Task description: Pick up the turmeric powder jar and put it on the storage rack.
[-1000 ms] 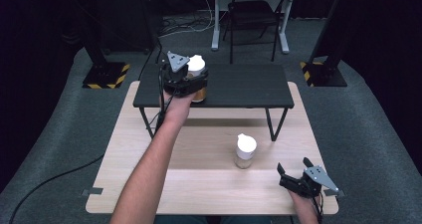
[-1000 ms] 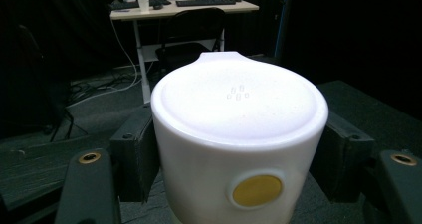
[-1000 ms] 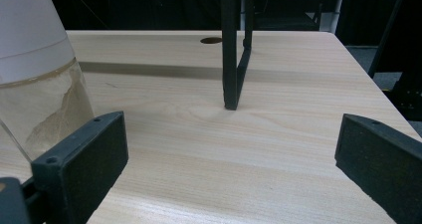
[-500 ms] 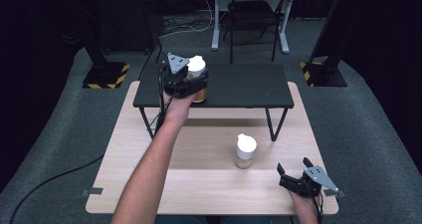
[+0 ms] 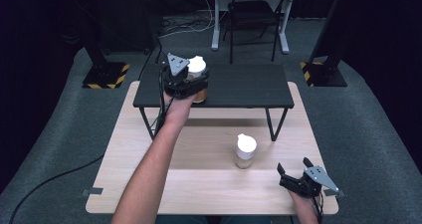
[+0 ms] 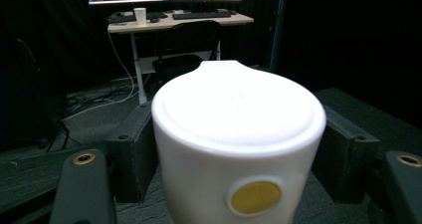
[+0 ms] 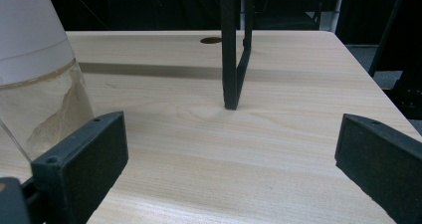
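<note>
Light wooden table (image 5: 149,184) bore black raised shelf (image 5: 249,87) and white-lidded jar (image 5: 245,151); second jar (image 5: 197,77) stood on shelf

jar (image 5: 197,74) | white lid, amber contents | upright | on black shelf (image 5: 239,87) | apparently clamped by left tool (image 5: 191,83)

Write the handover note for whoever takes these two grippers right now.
Left gripper: jaws either side of the white-lidded clear jar on the black raised shelf; whether it grips, I cannot tell.
Right gripper: open, empty, low over the light wooden table, near its right front corner.
Second white-lidded jar: upright on the table, in front of the shelf.
Done: one jar on the shelf.
Left, probably: let go, then the second jar.
</note>
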Demonstrator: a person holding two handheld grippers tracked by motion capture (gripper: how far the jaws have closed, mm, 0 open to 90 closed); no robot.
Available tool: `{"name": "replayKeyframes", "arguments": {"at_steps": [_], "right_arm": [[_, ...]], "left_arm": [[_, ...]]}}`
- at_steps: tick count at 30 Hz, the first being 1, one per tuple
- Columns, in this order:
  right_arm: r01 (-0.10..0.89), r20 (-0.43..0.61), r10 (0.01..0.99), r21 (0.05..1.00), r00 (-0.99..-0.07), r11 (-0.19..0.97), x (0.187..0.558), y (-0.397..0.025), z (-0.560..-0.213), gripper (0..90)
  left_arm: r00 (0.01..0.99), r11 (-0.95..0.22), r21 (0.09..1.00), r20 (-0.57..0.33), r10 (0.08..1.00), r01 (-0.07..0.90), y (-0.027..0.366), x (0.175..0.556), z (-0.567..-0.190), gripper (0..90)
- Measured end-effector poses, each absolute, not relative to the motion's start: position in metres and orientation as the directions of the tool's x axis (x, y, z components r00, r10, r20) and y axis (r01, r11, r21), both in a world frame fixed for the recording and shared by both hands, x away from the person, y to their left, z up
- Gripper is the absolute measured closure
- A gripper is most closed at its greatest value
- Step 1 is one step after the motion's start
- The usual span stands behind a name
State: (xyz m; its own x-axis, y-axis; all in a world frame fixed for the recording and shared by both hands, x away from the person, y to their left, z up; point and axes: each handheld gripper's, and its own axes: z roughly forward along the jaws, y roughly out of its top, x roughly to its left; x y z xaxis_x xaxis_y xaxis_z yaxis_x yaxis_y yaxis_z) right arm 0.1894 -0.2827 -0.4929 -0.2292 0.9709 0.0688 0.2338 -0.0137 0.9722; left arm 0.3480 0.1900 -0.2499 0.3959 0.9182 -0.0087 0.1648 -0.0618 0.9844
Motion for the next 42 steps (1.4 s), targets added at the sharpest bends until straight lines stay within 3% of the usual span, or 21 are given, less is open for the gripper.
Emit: {"name": "replayKeyframes", "arguments": {"at_steps": [4,7,19,42], "right_arm": [[0.232,0.066,0.971,0.973,-0.230,-0.011,0.189,-0.283,-0.493,0.0],[0.232,0.067,0.971,0.973,-0.230,-0.012,0.189,-0.283,-0.493,0.0],[0.233,0.067,0.971,0.972,-0.230,-0.012,0.189,-0.283,-0.493,0.0],[0.235,0.067,0.970,0.972,-0.233,-0.011,0.189,-0.283,-0.493,0.0]], "left_arm": [[0.378,-0.032,0.983,-0.039,0.925,0.180,0.190,0.348,-0.247,21.4],[0.344,0.001,0.975,-0.080,0.936,0.224,0.189,0.351,-0.243,0.0],[0.356,0.008,0.974,-0.091,0.930,0.228,0.200,0.345,-0.247,0.0],[0.395,-0.074,0.979,-0.008,0.919,0.191,0.206,0.307,-0.258,0.9]]}}
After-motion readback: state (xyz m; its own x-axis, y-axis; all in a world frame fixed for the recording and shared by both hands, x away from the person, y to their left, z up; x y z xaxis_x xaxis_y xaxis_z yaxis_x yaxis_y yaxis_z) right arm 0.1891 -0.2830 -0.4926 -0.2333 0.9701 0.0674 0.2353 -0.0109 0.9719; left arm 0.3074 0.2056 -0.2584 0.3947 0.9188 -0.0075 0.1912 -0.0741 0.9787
